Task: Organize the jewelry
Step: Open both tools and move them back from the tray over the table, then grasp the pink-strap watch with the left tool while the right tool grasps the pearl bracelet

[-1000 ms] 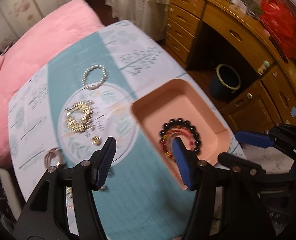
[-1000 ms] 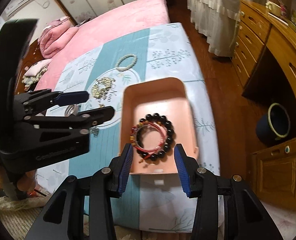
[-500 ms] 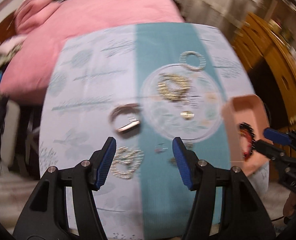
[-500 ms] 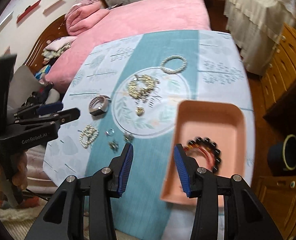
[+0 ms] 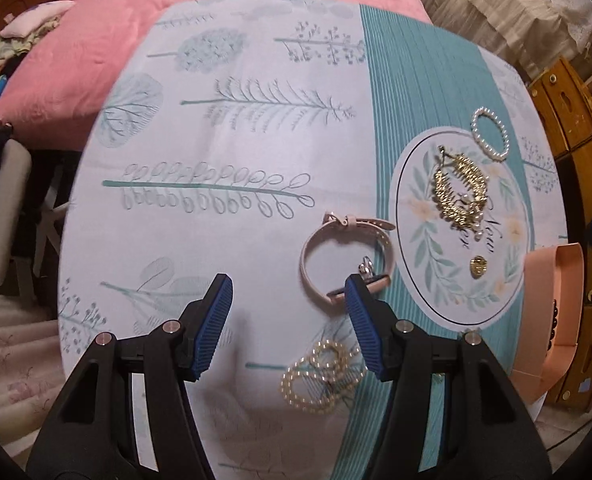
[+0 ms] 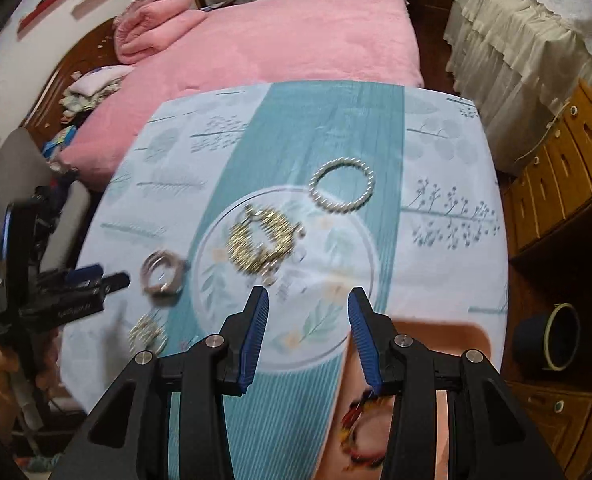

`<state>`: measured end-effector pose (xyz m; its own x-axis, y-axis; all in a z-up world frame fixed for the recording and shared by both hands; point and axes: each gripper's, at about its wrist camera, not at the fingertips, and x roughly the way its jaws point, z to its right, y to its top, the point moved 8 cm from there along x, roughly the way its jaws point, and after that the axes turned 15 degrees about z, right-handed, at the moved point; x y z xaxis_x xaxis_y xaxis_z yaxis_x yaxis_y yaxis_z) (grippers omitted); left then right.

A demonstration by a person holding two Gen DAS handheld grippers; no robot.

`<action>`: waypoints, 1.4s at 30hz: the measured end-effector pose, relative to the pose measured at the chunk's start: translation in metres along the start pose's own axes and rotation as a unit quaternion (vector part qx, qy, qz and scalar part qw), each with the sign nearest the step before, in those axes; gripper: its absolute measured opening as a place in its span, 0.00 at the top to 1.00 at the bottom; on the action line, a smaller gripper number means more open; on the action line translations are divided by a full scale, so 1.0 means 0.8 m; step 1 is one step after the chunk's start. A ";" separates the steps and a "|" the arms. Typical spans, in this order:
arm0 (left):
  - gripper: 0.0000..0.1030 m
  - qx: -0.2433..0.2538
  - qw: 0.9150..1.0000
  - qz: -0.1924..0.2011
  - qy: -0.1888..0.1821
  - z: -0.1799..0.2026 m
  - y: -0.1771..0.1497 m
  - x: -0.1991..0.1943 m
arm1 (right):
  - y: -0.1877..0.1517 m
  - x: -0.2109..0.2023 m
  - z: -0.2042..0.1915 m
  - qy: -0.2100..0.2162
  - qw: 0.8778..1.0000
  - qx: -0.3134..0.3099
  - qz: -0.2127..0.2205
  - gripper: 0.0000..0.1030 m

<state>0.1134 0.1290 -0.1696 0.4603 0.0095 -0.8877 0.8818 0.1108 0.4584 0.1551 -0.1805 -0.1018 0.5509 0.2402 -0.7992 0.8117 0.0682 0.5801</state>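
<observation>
Jewelry lies on a table with a teal and white cloth (image 5: 224,152). My left gripper (image 5: 288,294) hangs open over bare cloth, with a pink-strapped watch (image 5: 345,258) just right of its right finger and a pearl strand (image 5: 323,376) below. A gold necklace (image 5: 459,190), a pearl bracelet (image 5: 491,134) and a small gold piece (image 5: 477,267) lie further right. The pink tray (image 5: 551,276) stands at the right edge. My right gripper (image 6: 307,312) is open above the printed circle, nothing between its fingers; the tray (image 6: 439,328) with beaded bracelets (image 6: 361,436) sits under its right finger.
A pink bed (image 6: 288,36) borders the table's far side. Wooden drawers (image 6: 567,168) and a dark bin (image 6: 547,340) stand to the right. A chair (image 6: 16,168) is at the left, near the hand holding my left gripper (image 6: 92,276).
Both grippers have swung left, away from the tray. The left one rolled and dropped from over the tray to the watch's left side. The right one moved from the tray to the printed circle.
</observation>
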 end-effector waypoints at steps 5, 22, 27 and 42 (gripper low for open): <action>0.49 0.009 1.000 -0.014 -0.007 0.006 -0.001 0.028 | 0.029 0.052 0.026 -0.009 0.999 0.042 -0.007 0.58; 0.64 0.048 0.998 -0.030 -0.006 0.023 0.011 0.072 | 0.057 0.187 0.075 -0.050 0.994 0.092 -0.042 0.59; 0.87 0.058 0.998 -0.029 -0.006 0.034 0.011 0.070 | 0.055 0.213 0.080 -0.081 0.992 0.080 -0.048 0.65; 0.99 0.046 0.999 -0.006 -0.004 0.033 0.015 0.049 | 0.068 0.190 0.067 -0.064 0.995 0.072 -0.003 0.94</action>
<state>0.1450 0.1042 -0.1973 0.4501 0.0007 -0.8930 0.8928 0.0181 0.4501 0.2932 -0.1919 -0.2000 0.5583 0.1139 -0.8218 0.8297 -0.0729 0.5535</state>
